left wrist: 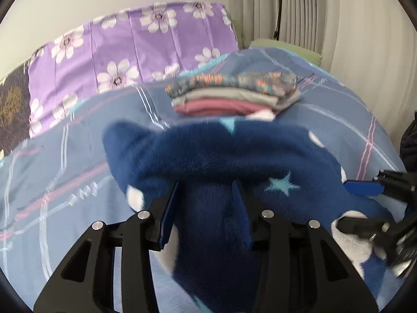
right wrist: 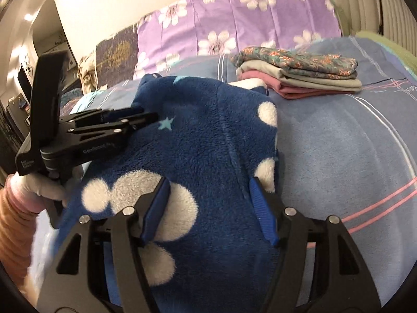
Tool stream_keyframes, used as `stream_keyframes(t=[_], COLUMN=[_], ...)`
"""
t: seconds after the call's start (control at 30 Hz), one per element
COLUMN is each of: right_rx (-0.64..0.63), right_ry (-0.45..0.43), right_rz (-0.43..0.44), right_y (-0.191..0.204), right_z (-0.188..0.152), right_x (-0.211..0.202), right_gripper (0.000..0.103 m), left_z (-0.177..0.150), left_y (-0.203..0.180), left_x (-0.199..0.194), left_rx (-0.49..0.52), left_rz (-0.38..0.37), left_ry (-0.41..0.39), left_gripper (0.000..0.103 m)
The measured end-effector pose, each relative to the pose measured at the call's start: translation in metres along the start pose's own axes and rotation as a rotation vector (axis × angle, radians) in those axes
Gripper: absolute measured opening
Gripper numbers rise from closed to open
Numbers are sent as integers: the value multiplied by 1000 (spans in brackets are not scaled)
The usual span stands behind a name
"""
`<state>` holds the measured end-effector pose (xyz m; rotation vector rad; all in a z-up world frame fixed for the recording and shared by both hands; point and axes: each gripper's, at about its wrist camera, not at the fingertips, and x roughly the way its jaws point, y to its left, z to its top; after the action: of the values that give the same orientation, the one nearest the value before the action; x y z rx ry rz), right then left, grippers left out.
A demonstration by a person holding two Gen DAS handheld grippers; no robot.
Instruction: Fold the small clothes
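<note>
— What's around my work?

— A dark blue fleece garment with white spots and pale stars (right wrist: pixel 208 140) lies bunched on the blue checked bed cover (right wrist: pixel 338 156), near me.

— The fingers?

— My left gripper (left wrist: pixel 206 195) and right gripper (right wrist: pixel 208 198) both straddle fleece; whether they pinch, I cannot tell.

— Anything blocking?

— A stack of folded clothes (right wrist: pixel 299 75) sits just beyond; purple flowered pillows (left wrist: pixel 130 47) lie farther.
</note>
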<state>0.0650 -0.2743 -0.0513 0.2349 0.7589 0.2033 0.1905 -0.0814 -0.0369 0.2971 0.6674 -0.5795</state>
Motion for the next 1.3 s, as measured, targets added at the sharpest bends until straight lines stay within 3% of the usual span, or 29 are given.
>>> stream_keyframes(t=[0.1,0.2,0.27,0.3,0.37,0.4,0.47,0.57,0.77,0.9,1.03,1.1,1.17,1.23,1.3], right_rx=[5,16,25,18,-17,-15,65,27,9,3,21,17,17,6,-11], right_ry=[-56,-64,-28,-2,75,86,71,65,56,48,47,45,46,51,57], right_rz=[20,61,78,55,-72,-70,-34,-72,-83,-95,-78,-83,-82,-93,-127], right_y=[1,4,5,4,-7,-14,-28,-22,-17,-17,-21,-21,-22,-19,-15], right_z=[32,55,64,65,55,48,47,45,44,44,44,44,44,44,45], right_x=[-13,-6,14,27,69,87,90,90,87,88,87,87,88,88,88], right_gripper=[64,64,64,64,65,65,65,65,65,65,65,65,66,66,66], left_z=[18,38,44,43,30,15,10,9,10,20,18,1,-21,-47,-49], left_y=[4,12,16,19,24,28,37,29,31,24,14,-1,-13,-18,-10], left_x=[-16,-10,5,20,61,85,93,95,85,45,-20,-36,-27,-19,-14], left_rx=[19,21,29,36,79,90,-14,14,17,52,12,43,64,22,-37], left_rz=[33,64,79,93,142,138,104,133,141,143,24,-34,-64,-25,-49], left_ry=[-72,-83,-58,-19,99,134,99,93,69,36,-58,-33,58,30,39], left_gripper=[43,43,45,48,59,62,62,62,62,62,66,68,68,68,69])
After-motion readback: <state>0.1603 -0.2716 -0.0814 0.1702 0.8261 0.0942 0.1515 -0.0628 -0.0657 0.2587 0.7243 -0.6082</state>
